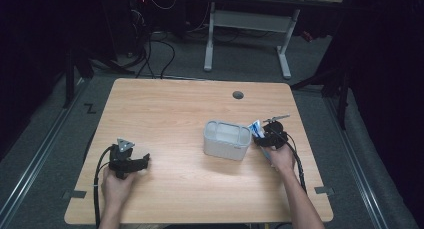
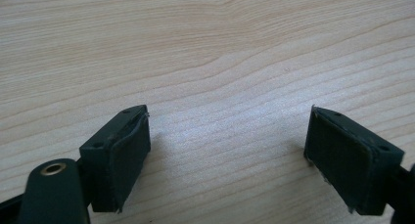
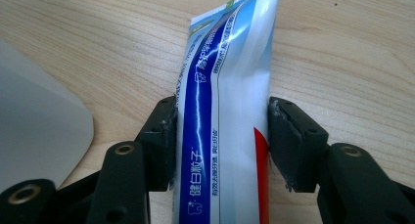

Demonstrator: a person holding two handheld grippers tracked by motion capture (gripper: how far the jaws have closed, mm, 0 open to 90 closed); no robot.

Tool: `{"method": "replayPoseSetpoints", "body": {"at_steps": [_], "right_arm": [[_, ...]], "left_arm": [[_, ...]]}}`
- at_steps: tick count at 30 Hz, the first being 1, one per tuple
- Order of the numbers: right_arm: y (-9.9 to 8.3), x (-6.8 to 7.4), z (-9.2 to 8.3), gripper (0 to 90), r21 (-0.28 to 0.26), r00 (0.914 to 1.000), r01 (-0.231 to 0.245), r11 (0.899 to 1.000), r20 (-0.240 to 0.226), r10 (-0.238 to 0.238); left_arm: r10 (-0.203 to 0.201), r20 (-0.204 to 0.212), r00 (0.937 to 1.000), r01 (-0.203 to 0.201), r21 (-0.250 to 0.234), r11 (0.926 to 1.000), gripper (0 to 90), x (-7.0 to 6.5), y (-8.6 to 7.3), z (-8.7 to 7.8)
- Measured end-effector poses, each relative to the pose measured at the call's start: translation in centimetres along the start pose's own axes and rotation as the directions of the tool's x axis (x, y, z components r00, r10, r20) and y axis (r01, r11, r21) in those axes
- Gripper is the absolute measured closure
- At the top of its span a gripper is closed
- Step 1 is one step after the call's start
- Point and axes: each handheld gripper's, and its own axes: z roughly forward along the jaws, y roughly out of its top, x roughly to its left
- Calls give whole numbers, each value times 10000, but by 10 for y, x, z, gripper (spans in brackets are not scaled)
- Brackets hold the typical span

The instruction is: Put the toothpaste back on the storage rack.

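Toothpaste tube (image 3: 222, 111) is already pinched between your right gripper's (image 1: 270, 137) jaws, closed against its two flat sides. In the right gripper view the tube's long axis runs straight out along the jaws, its flat crimped end pointing away from you. In the high view that puts it near the right edge of the tabletop (image 1: 165, 114), just beside the right wall of the grey bin (image 1: 226, 140); I can't tell if they're touching.

That's the relation that matters, I reckon, assuming the tube is meant for the bin. The bin sits immediately to the left of your right gripper, open top facing up, and its pale rounded corner shows at the left of the right gripper view. So a short carry leftward over the rim looks like enough. The tube sticks out past the jaws, so that far end could clip the bin wall if you go in low. Lift first.

Your left gripper (image 1: 129, 161) is well apart, near the front left corner, jaws spread wide with nothing between them but bare wood. Loads of open room between it and the bin, so it won't get in your way. The right hand (image 1: 281, 158) is clearly nearer.
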Motion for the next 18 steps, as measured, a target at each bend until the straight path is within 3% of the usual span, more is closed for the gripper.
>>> {"method": "replayPoseSetpoints", "body": {"at_steps": [12, 17, 18], "right_arm": [[0, -3, -3, 560, 224, 9999, 72, 9997, 106, -75], [1, -6, -8, 676, 222, 9992, 83, 9997, 380, -92], [0, -8, -9, 684, 268, 9997, -30, 9996, 235, 24]], "left_arm": [[-6, 10, 10000, 6, -3, 10000, 175, 0, 0, 0], [-3, 13, 10000, 3, -3, 10000, 175, 0, 0, 0], [-6, 18, 10000, 6, -3, 10000, 175, 0, 0, 0]]}}
